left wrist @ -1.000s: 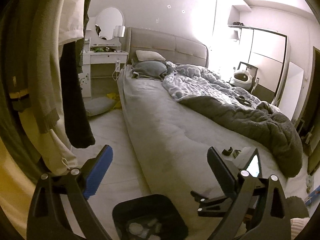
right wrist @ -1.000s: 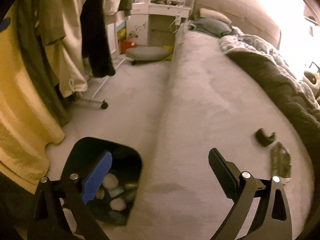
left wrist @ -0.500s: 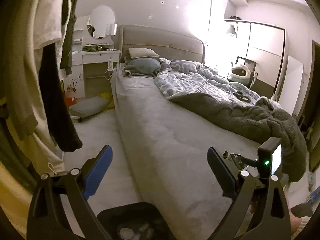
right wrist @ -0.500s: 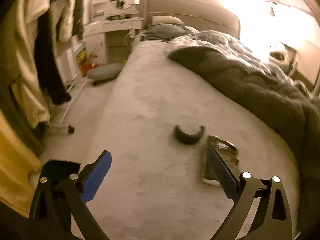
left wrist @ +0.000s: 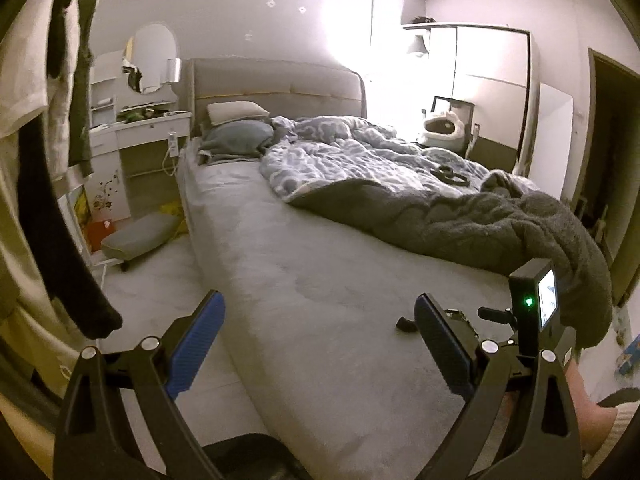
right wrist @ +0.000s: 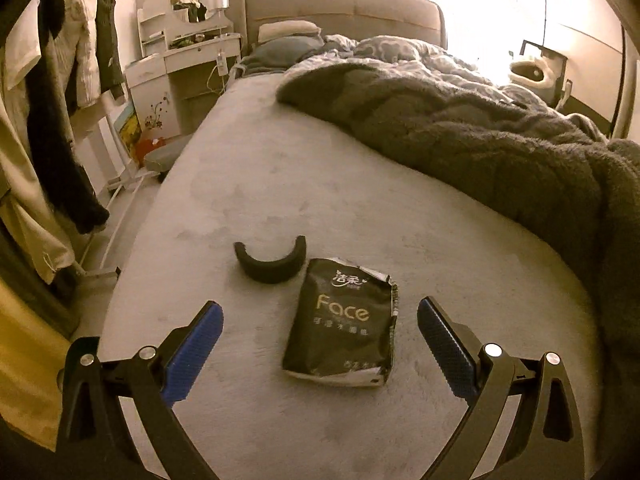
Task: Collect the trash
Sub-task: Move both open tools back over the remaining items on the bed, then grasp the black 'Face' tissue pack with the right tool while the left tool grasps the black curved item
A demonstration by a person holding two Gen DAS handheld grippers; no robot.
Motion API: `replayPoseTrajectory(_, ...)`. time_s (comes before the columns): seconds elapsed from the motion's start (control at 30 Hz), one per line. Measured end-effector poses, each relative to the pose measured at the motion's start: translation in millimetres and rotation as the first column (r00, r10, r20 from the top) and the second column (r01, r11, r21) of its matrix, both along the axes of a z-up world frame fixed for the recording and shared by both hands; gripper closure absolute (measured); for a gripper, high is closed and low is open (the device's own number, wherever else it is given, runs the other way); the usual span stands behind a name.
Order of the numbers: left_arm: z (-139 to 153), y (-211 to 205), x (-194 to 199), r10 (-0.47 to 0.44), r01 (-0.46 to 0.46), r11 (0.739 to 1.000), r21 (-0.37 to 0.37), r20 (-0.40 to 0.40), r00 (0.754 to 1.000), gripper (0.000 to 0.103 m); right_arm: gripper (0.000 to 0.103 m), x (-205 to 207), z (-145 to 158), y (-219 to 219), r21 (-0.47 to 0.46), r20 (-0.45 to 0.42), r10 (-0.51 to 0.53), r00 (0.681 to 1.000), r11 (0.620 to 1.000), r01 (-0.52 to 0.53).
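Right gripper (right wrist: pixel 318 330) above tissue pack (right wrist: pixel 344 332)

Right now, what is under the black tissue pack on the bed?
The black tissue pack lies flat on the grey bed sheet, between the open right tool fingers. A black curved piece sits just beyond it. Anything beneath the pack is covered.

The packet (right wrist: pixel 344 328) at lower centre is black with gold letters; the bed sheet (right wrist: pixel 280 184) is plain grey; finger pads (right wrist: pixel 192 350) are blue.
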State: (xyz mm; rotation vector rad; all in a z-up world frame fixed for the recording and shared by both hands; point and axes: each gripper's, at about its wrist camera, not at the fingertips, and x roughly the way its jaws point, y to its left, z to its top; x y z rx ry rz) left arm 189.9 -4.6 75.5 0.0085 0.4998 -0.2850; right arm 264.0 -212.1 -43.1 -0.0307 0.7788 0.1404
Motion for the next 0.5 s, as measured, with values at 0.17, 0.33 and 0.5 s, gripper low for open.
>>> replayPoseTrajectory(0.17, -20.0, -19.0, 16.9, -0.003, 0.005, 0.998, 0.070, -0.029, 1.000, 0.006, 0.005, 7.9, -7.7, -1.1, 0.031, -0.037, 0.037, 0.999, 0.999, -0.036)
replayPoseTrajectory(0.33, -37.0, -33.9, 31.6, -0.006, 0.012, 0.997, 0.078, -0.084, 0.996, 0.006, 0.005, 13.6, -9.9, -7.4, 0.045, -0.052, 0.062, 0.997, 0.997, -0.060)
replayPoseTrajectory(0.5, -45.4, -48.8, 39.9, -0.008, 0.016, 0.997, 0.080, -0.103, 0.995, 0.006, 0.028, 19.6, -16.0, -13.5, 0.031, -0.086, 0.096, 0.992, 0.995, -0.093)
